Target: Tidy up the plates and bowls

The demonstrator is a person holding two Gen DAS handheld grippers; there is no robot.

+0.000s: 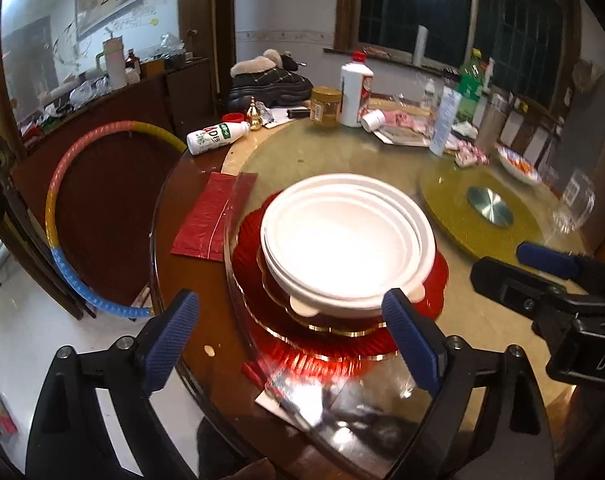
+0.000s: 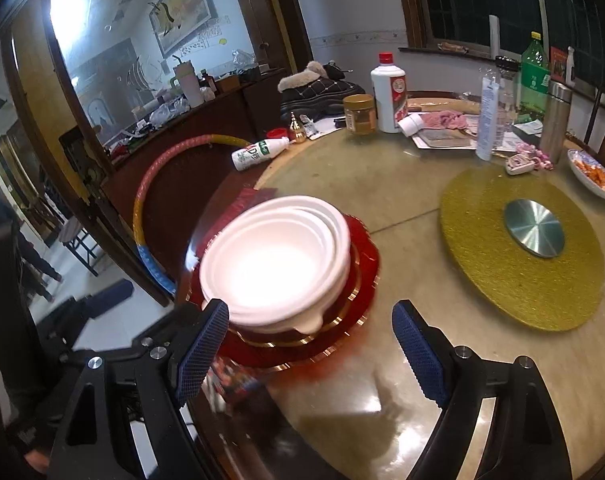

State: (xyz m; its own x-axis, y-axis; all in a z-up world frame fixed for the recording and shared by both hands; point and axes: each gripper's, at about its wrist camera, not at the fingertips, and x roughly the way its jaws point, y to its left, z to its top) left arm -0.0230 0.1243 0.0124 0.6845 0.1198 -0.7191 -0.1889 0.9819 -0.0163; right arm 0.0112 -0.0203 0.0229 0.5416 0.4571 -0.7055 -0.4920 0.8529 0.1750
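Glass-topped round wooden table (image 1: 366,160), glossy and full of reflections, with a gold-glitter turntable (image 2: 522,256) and its metal hub set toward the far right. Cluttered along the far edge: white liquor bottle (image 1: 355,94) with a red cap, amber jar (image 1: 325,106) just beside it, milk bottle (image 1: 216,136) lying on its side, green soda bottle (image 2: 535,72), steel flask (image 2: 556,120), a dish of snacks (image 2: 594,176), papers and pink wrappers. Red packet (image 1: 210,220) flat on the wood at the near left. Striped hula hoop (image 1: 62,216) leaning against a dark sideboard to the left; framed fish painting (image 2: 182,4) on the white wall, dark barred window (image 1: 462,12) behind the table. Stack of white bowls (image 1: 348,240), nested, sitting on red gold-rimmed plates (image 1: 342,332) near the table's front edge, blurred in the right wrist view. Left gripper (image 1: 294,340) spread wide, blue pads well apart, nothing between them; right pad just in front of the bowl stack's near rim, contact impossible to tell. Right gripper (image 2: 314,348) likewise wide open and empty, its left pad close by the near rim of the bowls, the other over bare glass. Same gripper also visible at the right edge of the left wrist view.
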